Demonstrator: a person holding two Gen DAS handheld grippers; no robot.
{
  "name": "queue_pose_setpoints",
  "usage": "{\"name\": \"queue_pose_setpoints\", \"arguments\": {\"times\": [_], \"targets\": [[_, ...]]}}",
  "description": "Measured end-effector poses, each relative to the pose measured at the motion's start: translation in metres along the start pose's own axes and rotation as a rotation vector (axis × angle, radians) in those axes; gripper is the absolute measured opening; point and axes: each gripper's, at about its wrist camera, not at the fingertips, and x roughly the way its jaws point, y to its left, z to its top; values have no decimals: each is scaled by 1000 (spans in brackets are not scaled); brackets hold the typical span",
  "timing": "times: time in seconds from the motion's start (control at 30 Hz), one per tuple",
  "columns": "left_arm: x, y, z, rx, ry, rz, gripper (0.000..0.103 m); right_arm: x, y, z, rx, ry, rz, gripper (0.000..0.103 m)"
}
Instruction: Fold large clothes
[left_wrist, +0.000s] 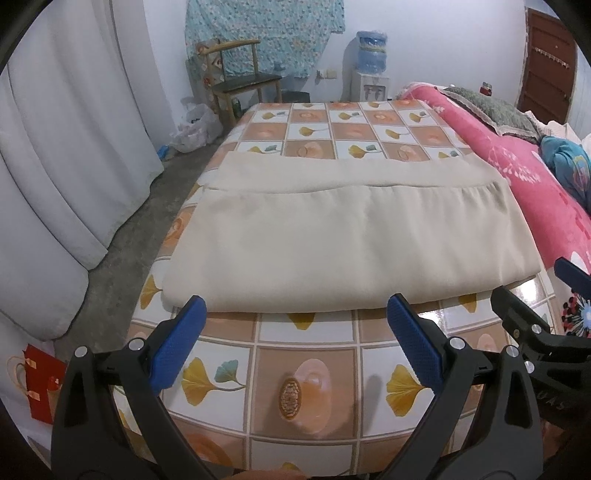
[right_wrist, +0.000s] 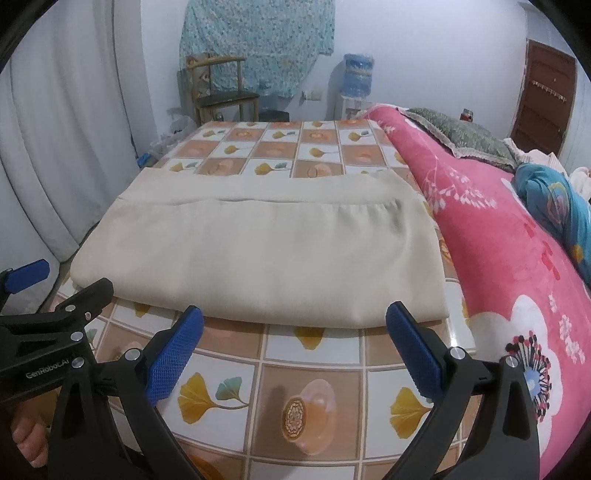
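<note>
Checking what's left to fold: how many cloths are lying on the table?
1. A beige cloth lies already folded across the middle of the table, its near edge just beyond both open tools. Anything beneath it would be hidden.

- Your cloth (left_wrist: 332, 236) lies folded on the table (left_wrist: 306, 373), just beyond both grippers.
- The bed (right_wrist: 517, 258) runs along the table's right.
- The chair (left_wrist: 240, 77) stands behind.
</note>
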Motion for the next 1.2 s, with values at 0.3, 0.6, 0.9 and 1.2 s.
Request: {"name": "queue_pose_setpoints", "arguments": {"times": [0.3,0.6,0.9,1.2], "targets": [[5,2,-2,-24,29,-29,95,1,-3,0,3,4,-2,96],[4,4,-3,-29,30,-32,95,1,-7,0,7,7,-3,96],[2,5,-2,-35,30,-34,95,1,-7,0,7,8,-4,96],[2,5,-2,-33,30,-35,95,0,-9,0,10,7,-8,96]]}}
